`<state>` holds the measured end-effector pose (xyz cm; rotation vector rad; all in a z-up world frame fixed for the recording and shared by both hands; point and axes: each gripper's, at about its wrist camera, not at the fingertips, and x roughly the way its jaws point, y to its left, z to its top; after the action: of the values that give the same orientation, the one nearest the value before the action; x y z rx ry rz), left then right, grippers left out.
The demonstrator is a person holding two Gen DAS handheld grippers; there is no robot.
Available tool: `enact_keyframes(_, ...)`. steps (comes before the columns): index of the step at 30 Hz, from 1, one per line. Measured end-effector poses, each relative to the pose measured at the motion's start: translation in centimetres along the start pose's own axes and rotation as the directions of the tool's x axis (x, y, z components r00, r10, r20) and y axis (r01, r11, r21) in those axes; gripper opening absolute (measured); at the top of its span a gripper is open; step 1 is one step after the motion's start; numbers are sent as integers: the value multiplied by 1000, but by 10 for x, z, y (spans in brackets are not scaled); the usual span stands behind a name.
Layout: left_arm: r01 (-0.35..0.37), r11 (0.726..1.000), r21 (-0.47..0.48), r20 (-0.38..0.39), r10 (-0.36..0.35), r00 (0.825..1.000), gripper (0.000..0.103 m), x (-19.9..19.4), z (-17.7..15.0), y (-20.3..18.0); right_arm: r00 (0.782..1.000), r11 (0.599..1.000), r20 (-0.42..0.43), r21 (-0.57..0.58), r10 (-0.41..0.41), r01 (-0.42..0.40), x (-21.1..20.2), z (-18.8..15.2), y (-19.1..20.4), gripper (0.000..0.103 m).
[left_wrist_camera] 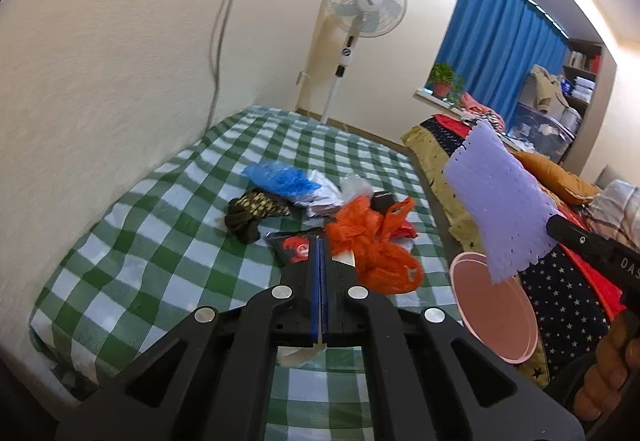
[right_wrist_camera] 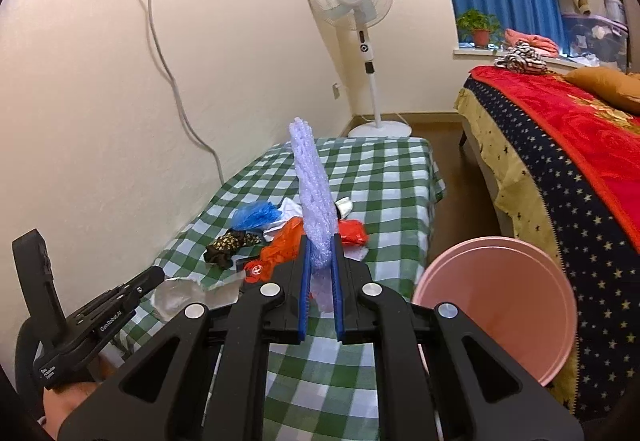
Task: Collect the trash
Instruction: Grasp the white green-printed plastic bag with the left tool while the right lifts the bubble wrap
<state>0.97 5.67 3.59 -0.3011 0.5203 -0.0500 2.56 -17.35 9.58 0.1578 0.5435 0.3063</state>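
Right gripper [right_wrist_camera: 320, 269] jaws clenching lilac foam sheet [right_wrist_camera: 314, 201], heading for pink bin [right_wrist_camera: 500, 305] at four o'clock; left gripper [left_wrist_camera: 320, 261] jaws clenched, pinching clear plastic scrap [left_wrist_camera: 298, 355].

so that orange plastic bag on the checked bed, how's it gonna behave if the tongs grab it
The orange plastic bag looks crumpled and thin, so it will probably go floppy and drape rather than hold shape. It likely weighs very little for its bulk. Its handle loops stick up, so a pinch there may hold best; the film looks glossy and could slip elsewhere.
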Motion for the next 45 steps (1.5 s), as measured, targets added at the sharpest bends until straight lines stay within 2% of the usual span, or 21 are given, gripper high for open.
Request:
enact_keyframes(9,22,999,33,2,-22,1000,0,-7,3,-8,1000,998,16,56,-13,12,-19,-2,-27,10)
enact_keyframes(11,46,999,23,-50,-45,998,0,0,-1,-4,1000,998,17,64,-12,11,-19,-6,-31,10)
enact_keyframes(14,33,999,13,-112,-32,993,1,7,-14,0,1000,997,11,79,-9,8,-18,-14,-36,10)
enact_keyframes(15,32,999,17,-136,-29,990,3,8,-21,0,1000,997,9,83,-8,7,-17,-17,-37,10)
enact_keyframes(17,12,999,51,-174,-3,985,19,6,-36,-4,1000,996,7,90,-5,4,-16,-20,-38,10)
enact_keyframes(18,6,998,70,-180,7,984,36,5,-41,-7,1000,995,9,95,1,-2,-16,-21,-39,10)
enact_keyframes(19,2,996,91,-181,14,983,43,1,-45,-10,1000,995,10,98,7,-8,-15,-22,-39,10)
enact_keyframes(21,-9,990,143,-185,36,982,45,-4,-52,-18,1000,995,11,99,15,-16,-14,-24,-38,10)
enact_keyframes(25,-50,976,214,-195,93,976,59,-12,-64,-25,1000,996,13,86,26,-27,-14,-25,-32,10)
enact_keyframes(29,-86,967,239,-220,140,965,60,-19,-75,-20,999,996,11,78,41,-42,-15,-27,-28,10)
enact_keyframes(31,-118,959,256,-222,177,959,65,-21,-78,-18,999,995,11,82,47,-47,-16,-27,-27,10)
enact_keyframes(37,-157,937,311,-257,242,935,65,-14,-89,-19,999,995,12,82,53,-54,-19,-29,-24,10)
enact_keyframes(42,-202,902,381,-230,304,925,63,-7,-93,-27,999,995,9,87,44,-44,-20,-31,-27,10)
enact_keyframes(44,-199,905,376,-231,299,926,47,-4,-91,-27,999,995,8,90,38,-39,-20,-31,-29,10)
enact_keyframes(45,-190,909,370,-238,290,927,28,-3,-90,-27,999,995,8,91,36,-36,-20,-31,-29,10)
